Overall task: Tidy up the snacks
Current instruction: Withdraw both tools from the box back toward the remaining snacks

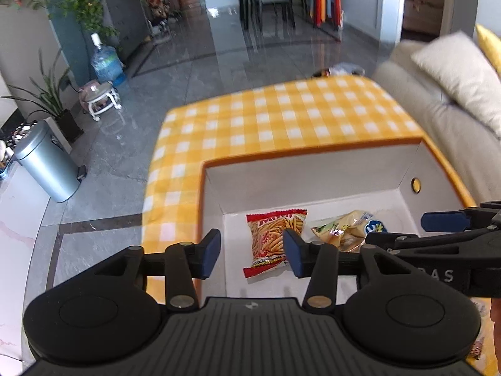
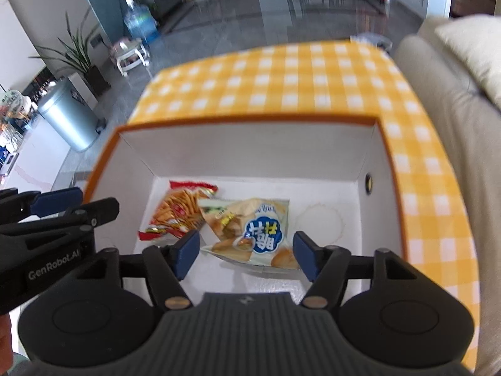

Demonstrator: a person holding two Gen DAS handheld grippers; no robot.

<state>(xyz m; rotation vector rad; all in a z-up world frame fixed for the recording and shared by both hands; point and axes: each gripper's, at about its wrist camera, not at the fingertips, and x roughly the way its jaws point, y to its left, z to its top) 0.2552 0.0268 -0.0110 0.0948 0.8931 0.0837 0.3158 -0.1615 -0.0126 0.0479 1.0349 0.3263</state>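
A white box with an orange rim (image 1: 313, 152) (image 2: 244, 125) stands on a table with a yellow checked cloth (image 1: 281, 116) (image 2: 281, 75). Inside lie a red snack bag (image 1: 272, 238) (image 2: 175, 213) and a pale snack bag with a blue label (image 1: 347, 228) (image 2: 250, 228), which partly overlaps the red one. My left gripper (image 1: 252, 252) is open and empty above the red bag. My right gripper (image 2: 245, 255) is open and empty above the pale bag. Each gripper shows at the edge of the other's view.
A beige sofa with cushions (image 1: 454, 94) (image 2: 454, 78) runs along the table's right side. On the floor to the left stand a metal bin (image 1: 47, 163) (image 2: 69, 116), potted plants, a small stool (image 1: 100, 97) and a water bottle (image 1: 106, 59).
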